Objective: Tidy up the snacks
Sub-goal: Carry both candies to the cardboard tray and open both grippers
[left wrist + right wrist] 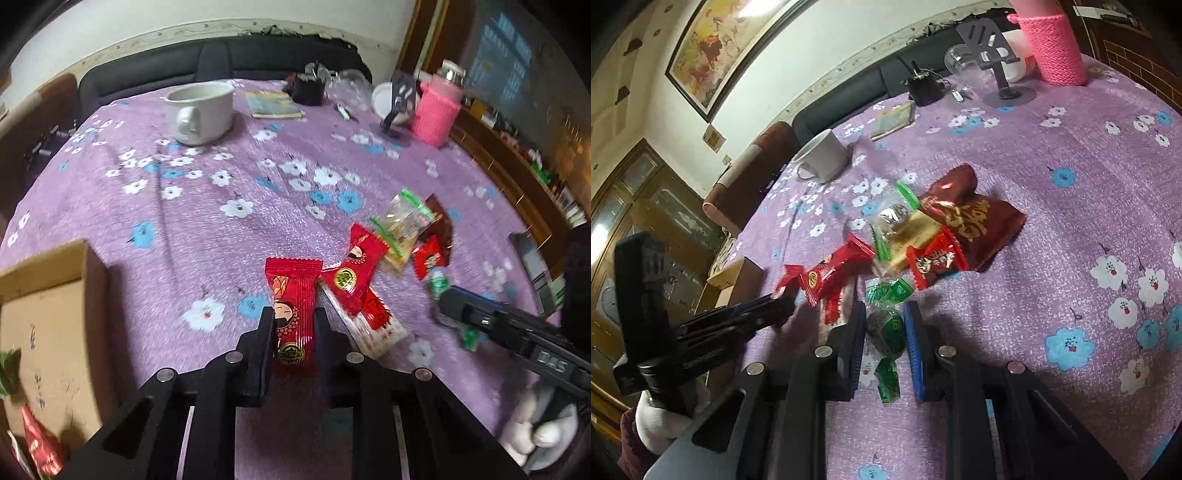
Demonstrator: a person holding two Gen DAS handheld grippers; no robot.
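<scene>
**Both grippers closed on snacks over the purple cloth**

The left gripper (293,317) pinches a red packet (293,310) between its two black fingers; the packet stands lengthwise between them, its serrated top edge toward 12 o'clock. Just to the 2 o'clock side of it lies the snack pile: another red packet (356,273) overlapping a long red-and-white wrapper (373,321), then a clear green-edged bag (400,229) and a dark red bag (441,225) farther out at 1 o'clock. A cardboard box (48,325) sits at 9 o'clock from the left gripper, with some red and green wrappers inside its near corner.

The right gripper (886,325) is closed on a green-wrapped candy (886,325), its fingers touching the wrapper on both sides; the wrapper's twisted tail trails toward 6 o'clock. More green wrappers (888,290) lie just beyond at 12 o'clock. In the left view this gripper enters from 3 o'clock, at the pile's near edge.

Well apart, toward 11 o'clock in the left view, a white mug (201,110) stands upright on the cloth (184,229); a pink knit-covered bottle (437,110) stands at 1 o'clock.
</scene>
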